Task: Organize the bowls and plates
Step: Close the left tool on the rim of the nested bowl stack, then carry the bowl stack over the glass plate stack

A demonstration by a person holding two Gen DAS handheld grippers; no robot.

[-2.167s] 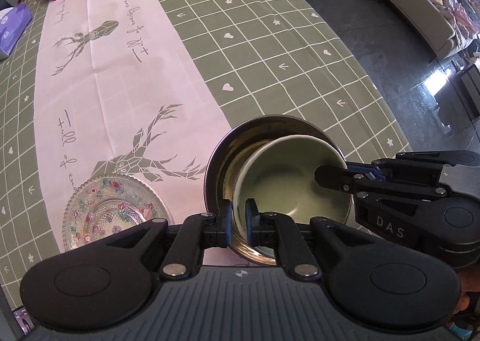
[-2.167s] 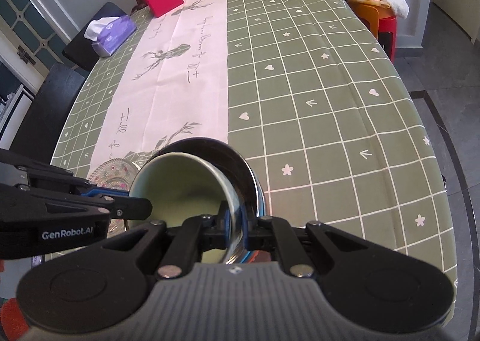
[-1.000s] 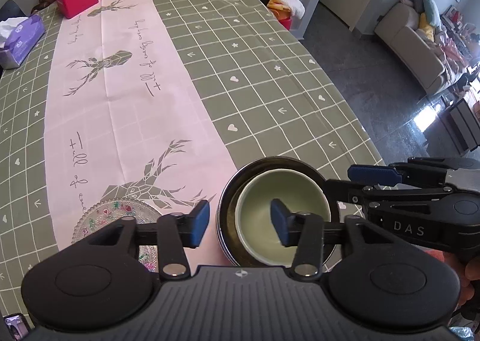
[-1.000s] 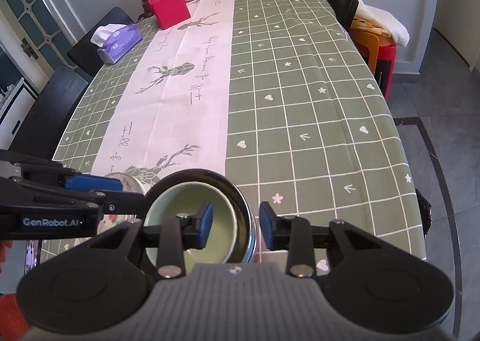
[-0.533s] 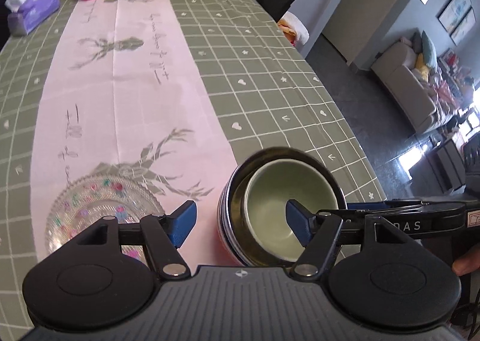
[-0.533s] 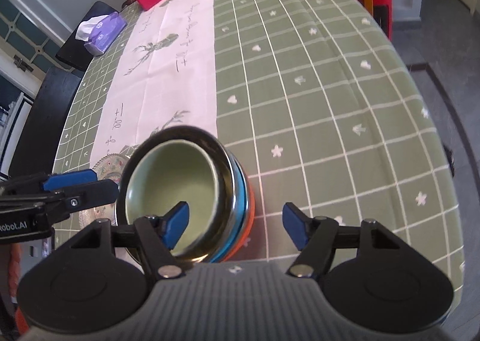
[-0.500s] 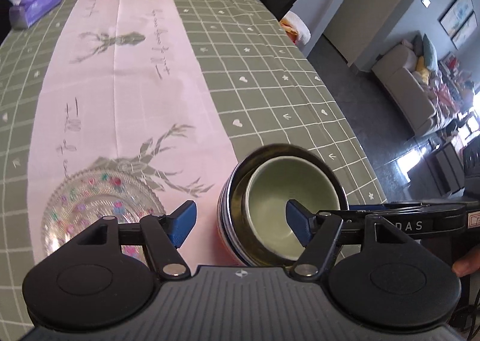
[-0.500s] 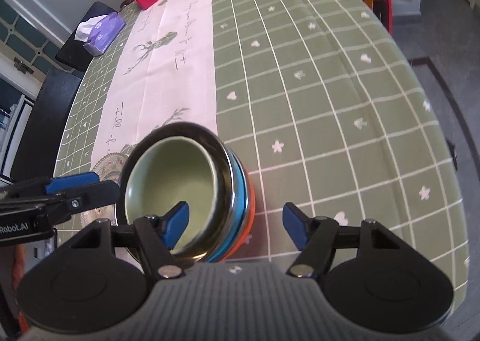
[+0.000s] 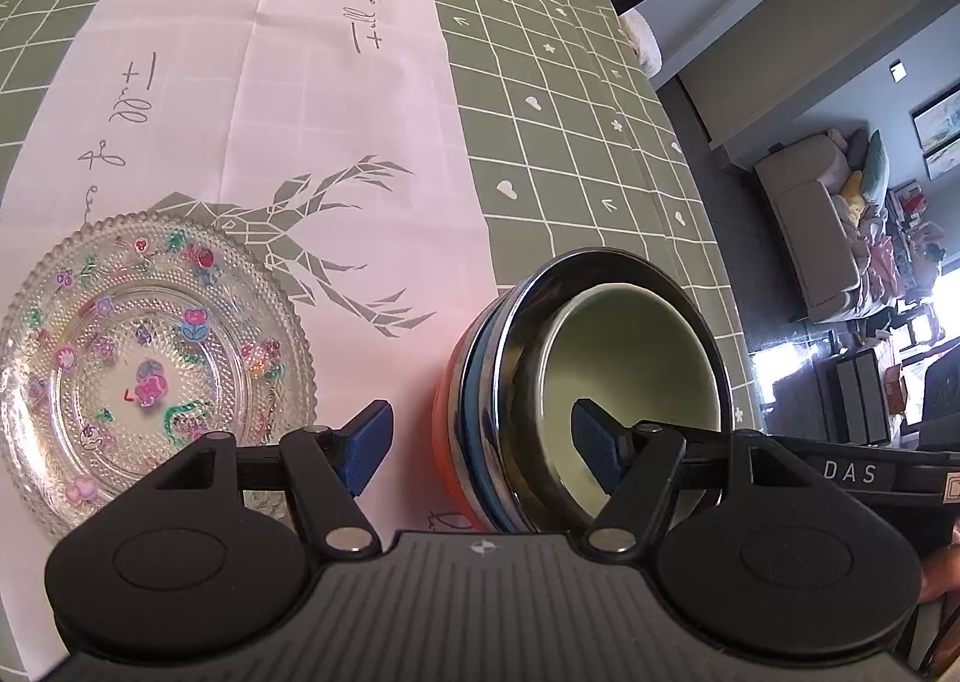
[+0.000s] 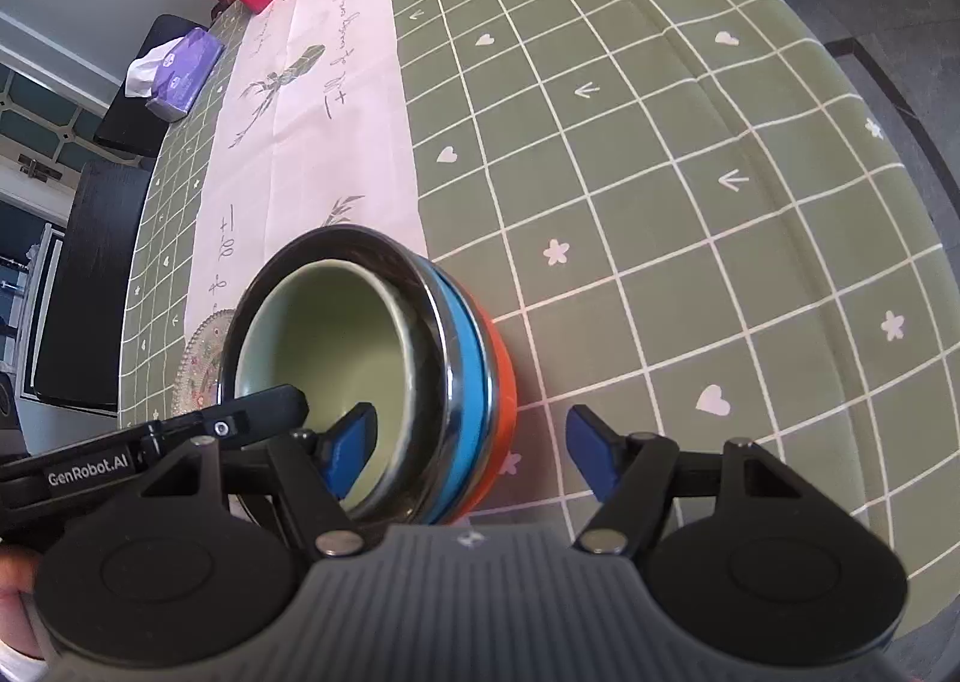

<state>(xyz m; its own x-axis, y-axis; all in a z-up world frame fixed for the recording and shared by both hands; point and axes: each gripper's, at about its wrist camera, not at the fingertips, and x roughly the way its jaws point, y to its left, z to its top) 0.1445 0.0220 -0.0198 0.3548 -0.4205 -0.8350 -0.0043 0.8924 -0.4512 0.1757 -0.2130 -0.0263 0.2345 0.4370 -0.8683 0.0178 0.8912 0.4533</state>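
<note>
Presently: nested bowls (image 9: 600,376) straddled by both my spread-wide, unladen claws, left gripper (image 9: 480,436) and right gripper (image 10: 471,445). Glass plate (image 9: 150,346) lies leftward (nearer my left).

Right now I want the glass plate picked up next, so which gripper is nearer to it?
Left. The left gripper sits between the glass plate and the bowl stack, one finger beside the plate. The right gripper straddles the stack's far side.
</note>
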